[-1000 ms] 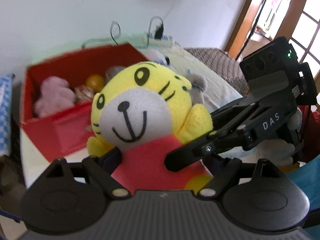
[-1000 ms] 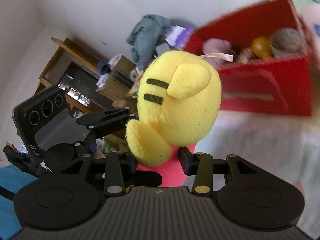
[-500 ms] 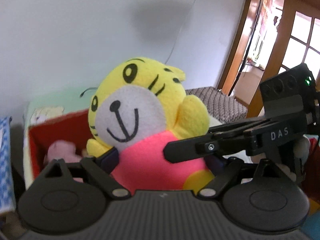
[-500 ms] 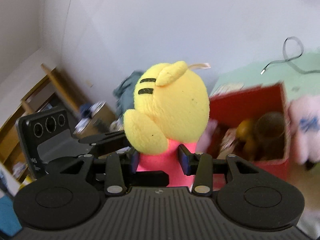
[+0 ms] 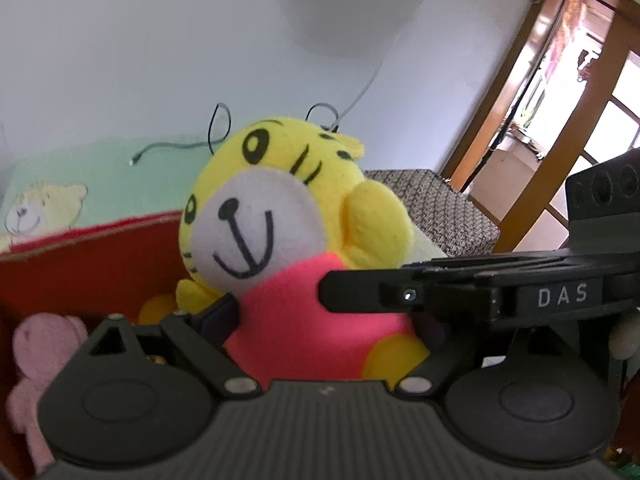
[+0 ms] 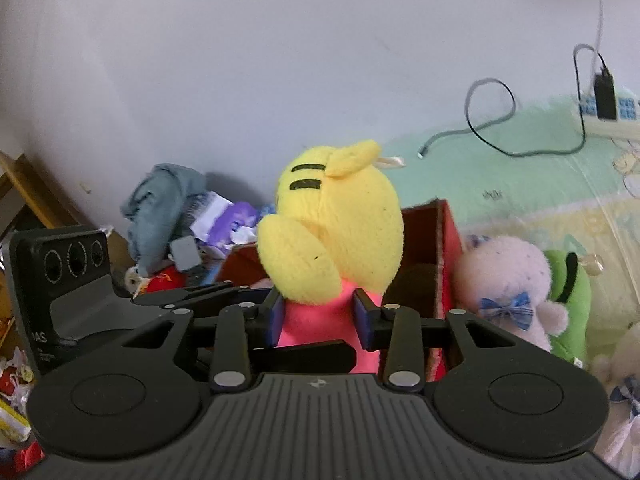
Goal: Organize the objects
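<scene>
A yellow tiger plush (image 5: 280,208) with a pink body is held upright between both grippers, above the open red box (image 5: 80,264). My left gripper (image 5: 320,320) has its pads against the sides of the pink body. From the right, a finger (image 5: 400,296) of the other gripper crosses in front of the plush's belly. In the right wrist view the plush (image 6: 340,232) shows its back. There my right gripper (image 6: 320,320) is closing, both blue pads pressing into the pink body. The red box (image 6: 446,240) stands just behind. A pink plush (image 5: 44,344) lies inside it.
A white plush with a blue bow (image 6: 508,280) and a green plush (image 6: 568,280) lie right of the box on the pale green bedding. A cable (image 6: 488,120) and power strip (image 6: 608,112) are at the wall. A clutter pile (image 6: 172,208) sits left; a wooden door (image 5: 540,120) far right.
Both grippers carried the plush from in front of the red box to over it. The right gripper's pads narrowed onto the pink body. The right wrist view swung right, toward the bedding.
</scene>
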The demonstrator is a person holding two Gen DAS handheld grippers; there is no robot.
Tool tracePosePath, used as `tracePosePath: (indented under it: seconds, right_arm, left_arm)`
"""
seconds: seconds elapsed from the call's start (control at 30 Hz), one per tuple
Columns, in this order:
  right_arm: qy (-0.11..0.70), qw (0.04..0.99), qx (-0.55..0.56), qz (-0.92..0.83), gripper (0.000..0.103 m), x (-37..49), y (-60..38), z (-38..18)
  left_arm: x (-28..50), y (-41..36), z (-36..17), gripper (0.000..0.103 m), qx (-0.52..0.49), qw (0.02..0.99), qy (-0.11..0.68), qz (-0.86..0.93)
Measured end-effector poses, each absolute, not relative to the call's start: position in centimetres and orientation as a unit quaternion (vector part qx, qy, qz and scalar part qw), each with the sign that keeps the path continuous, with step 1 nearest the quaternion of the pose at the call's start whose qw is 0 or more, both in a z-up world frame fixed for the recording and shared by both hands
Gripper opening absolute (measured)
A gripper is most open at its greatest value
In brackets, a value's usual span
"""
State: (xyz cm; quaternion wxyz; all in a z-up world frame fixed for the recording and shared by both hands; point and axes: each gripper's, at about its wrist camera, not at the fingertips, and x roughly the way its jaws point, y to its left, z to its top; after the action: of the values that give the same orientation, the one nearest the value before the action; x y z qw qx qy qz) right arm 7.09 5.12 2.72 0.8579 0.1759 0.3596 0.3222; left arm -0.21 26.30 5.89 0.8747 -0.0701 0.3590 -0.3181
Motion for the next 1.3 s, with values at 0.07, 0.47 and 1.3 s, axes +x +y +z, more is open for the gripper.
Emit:
tracePosePath:
  seconds: [0.07,0.47,1.3]
  right_arm:
    - [0.366,0.859,0.167,0.315,0.037,7.4,5.2,2.0]
    - [0.406,0.86,0.152,0.271,0.04,7.5,4.9,1.1]
    - [0.345,0.907,0.127,0.207,0.035,6.9,6.1,0.5]
  left_arm:
    - [0.5,26.0,5.2,0.089,-0.076,0.87,0.372,-0.315]
    - [2.5,25.0,2.4,0.089,-0.087,0.846,0.416,-0.322]
    - [4.4,23.0,0.9,0.093,-0.037,0.839,0.454,-0.297]
